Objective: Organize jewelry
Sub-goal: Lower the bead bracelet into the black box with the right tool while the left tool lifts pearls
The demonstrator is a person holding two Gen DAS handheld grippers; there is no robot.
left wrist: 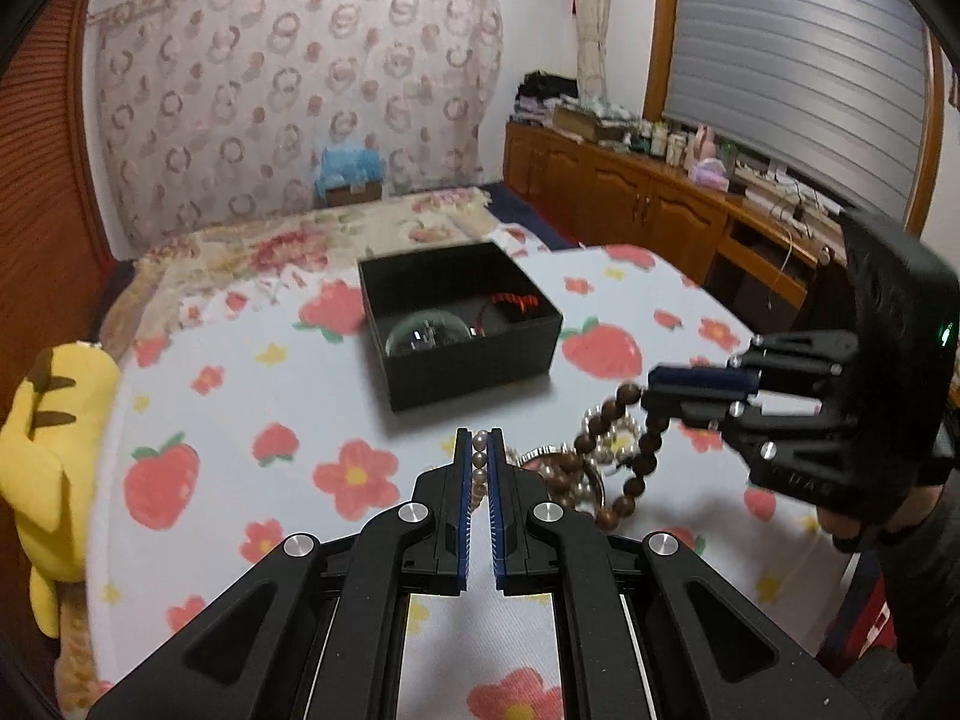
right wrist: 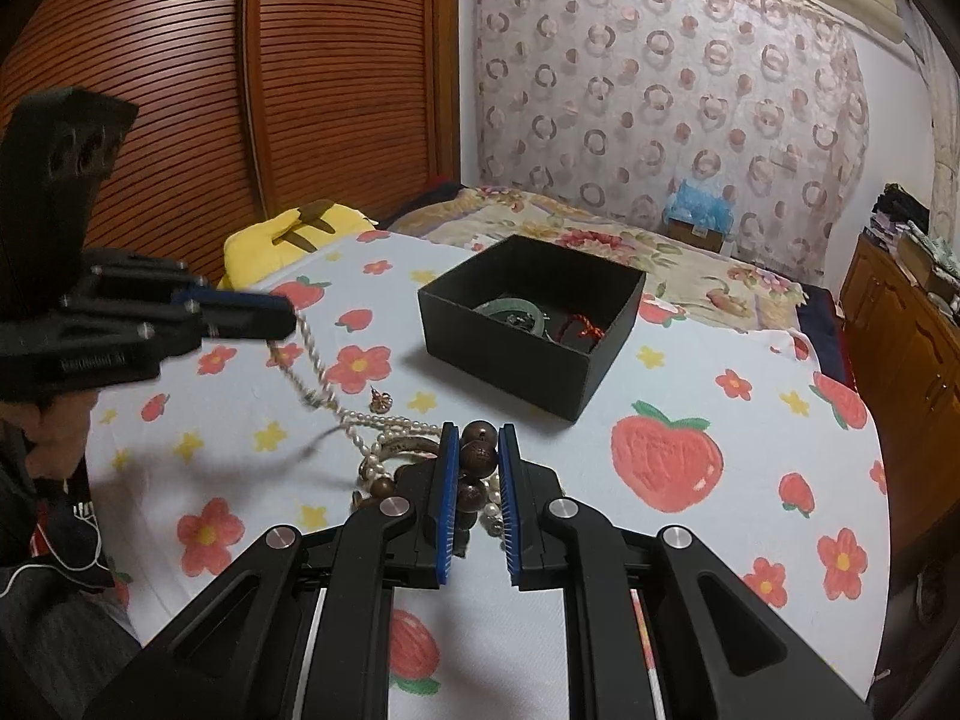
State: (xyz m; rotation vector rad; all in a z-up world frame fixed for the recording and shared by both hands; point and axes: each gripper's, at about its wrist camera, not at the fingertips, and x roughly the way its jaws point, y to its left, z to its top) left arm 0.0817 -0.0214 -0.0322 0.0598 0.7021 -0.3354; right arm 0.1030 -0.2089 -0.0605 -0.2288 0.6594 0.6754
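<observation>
Left gripper (left wrist: 479, 443): jaws clamped on one pearl strand (right wrist: 312, 360). Right gripper (right wrist: 480, 441): jaws clamped on one wooden bead bracelet (left wrist: 630, 468). One black box (left wrist: 462, 324) holds possibly three pieces.

Each handheld tool is a matte black plastic two-finger gripper. The left gripper (left wrist: 479, 444) carries two flat fingers lined on their inner faces with ribbed blue pads (left wrist: 461, 498). Behind the jaws, angled black linkage bars with long slotted cut-outs spread outward, pinned by round silver screw heads (left wrist: 413, 512). The right gripper (right wrist: 478, 438) has the same build: blue ribbed pads (right wrist: 445, 498), black bars, silver pivot screws (right wrist: 563, 507). Seen from the side, its tall black body (left wrist: 894, 294), behind the jaws, bears a small green light (left wrist: 946, 336) and faint raised lettering. The person wears dark sleeves (right wrist: 54, 630); a thin white cord (right wrist: 84, 558) runs across the left one.
</observation>
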